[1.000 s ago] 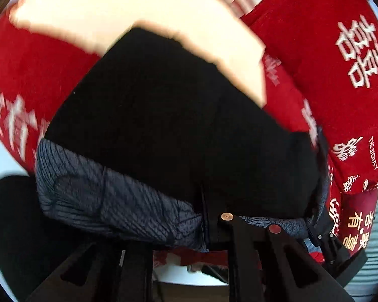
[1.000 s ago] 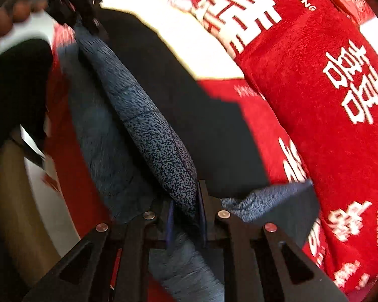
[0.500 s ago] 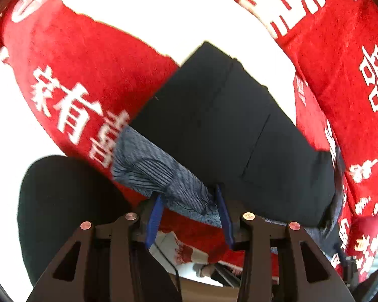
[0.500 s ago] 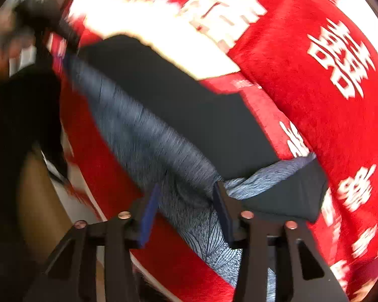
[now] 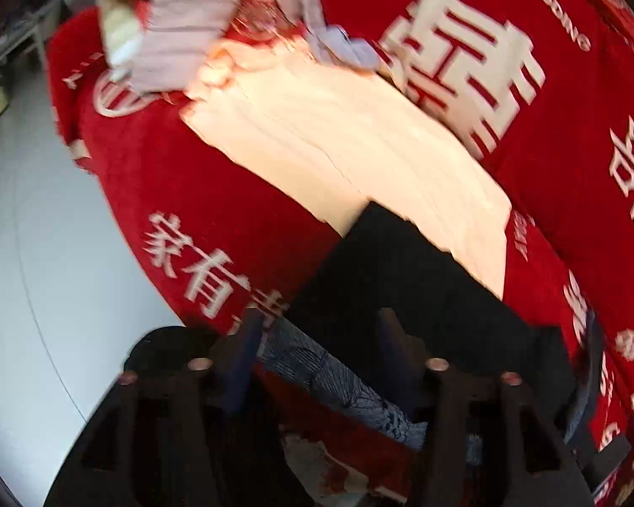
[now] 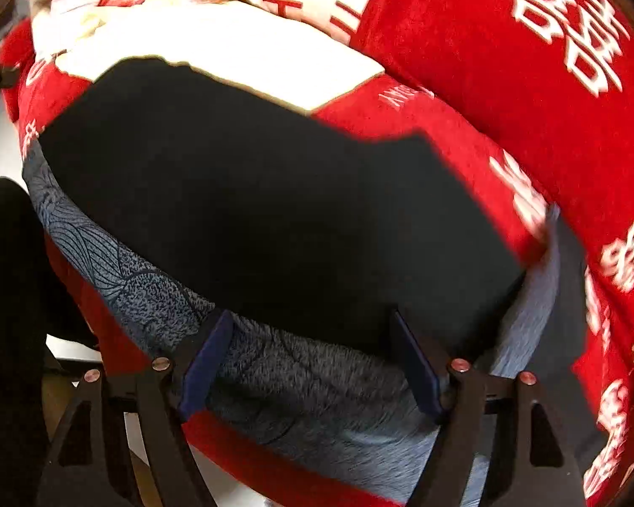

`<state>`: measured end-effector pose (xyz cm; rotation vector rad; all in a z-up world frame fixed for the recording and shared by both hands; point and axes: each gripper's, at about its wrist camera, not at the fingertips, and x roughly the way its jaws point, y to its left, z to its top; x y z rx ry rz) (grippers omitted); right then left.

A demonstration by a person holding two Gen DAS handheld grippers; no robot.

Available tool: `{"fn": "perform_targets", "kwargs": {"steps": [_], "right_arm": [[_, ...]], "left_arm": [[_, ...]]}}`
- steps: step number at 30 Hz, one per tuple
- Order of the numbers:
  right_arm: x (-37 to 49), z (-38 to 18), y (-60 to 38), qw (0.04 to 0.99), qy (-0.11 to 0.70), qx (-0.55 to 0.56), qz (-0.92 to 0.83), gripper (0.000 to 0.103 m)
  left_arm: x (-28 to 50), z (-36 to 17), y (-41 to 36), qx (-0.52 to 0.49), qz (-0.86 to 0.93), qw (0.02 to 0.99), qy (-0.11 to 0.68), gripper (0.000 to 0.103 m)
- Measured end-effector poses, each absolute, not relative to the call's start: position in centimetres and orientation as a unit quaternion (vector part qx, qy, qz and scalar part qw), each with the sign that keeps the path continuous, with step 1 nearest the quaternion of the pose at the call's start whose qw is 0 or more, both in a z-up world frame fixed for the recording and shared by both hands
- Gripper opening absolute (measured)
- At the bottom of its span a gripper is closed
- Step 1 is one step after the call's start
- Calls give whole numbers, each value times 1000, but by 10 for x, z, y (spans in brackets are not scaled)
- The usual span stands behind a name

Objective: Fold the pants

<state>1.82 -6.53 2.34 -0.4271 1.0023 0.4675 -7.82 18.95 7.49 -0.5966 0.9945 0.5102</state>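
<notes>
On red cloth (image 6: 507, 84): pants (image 6: 253, 194) overlap cream garment (image 6: 241, 46); both claws opening, empty.

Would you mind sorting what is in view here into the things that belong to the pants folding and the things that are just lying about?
For the job:
- black pants with grey patterned lining
- left gripper, jaws opening
- right gripper, jaws opening

Lying about:
- cream folded cloth
- pink striped garment
- red printed cover under it all
</notes>
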Motion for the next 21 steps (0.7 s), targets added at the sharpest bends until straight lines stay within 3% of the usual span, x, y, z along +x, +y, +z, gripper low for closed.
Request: {"fn": "perform_targets", "kwargs": {"steps": [6, 10, 14, 18, 21], "right_arm": [[21, 39, -87, 843, 472, -154, 209, 80], [39, 25, -105, 824, 518, -134, 189, 80], [43, 56, -121, 846, 485, -106, 193, 81], [84, 81, -138, 885, 442, -126, 79, 83], [145, 82, -154, 880, 462, -108, -7, 85]], "left_arm": [[-33, 44, 128, -237, 114, 811, 522, 57], [-14, -5, 107, -207, 100, 771, 593, 58], [-17, 3, 112, -199, 96, 780, 585, 58], [-11, 4, 109, -191, 94, 779, 590, 59], [-7, 1, 98, -166, 113, 781, 591, 75]]}}
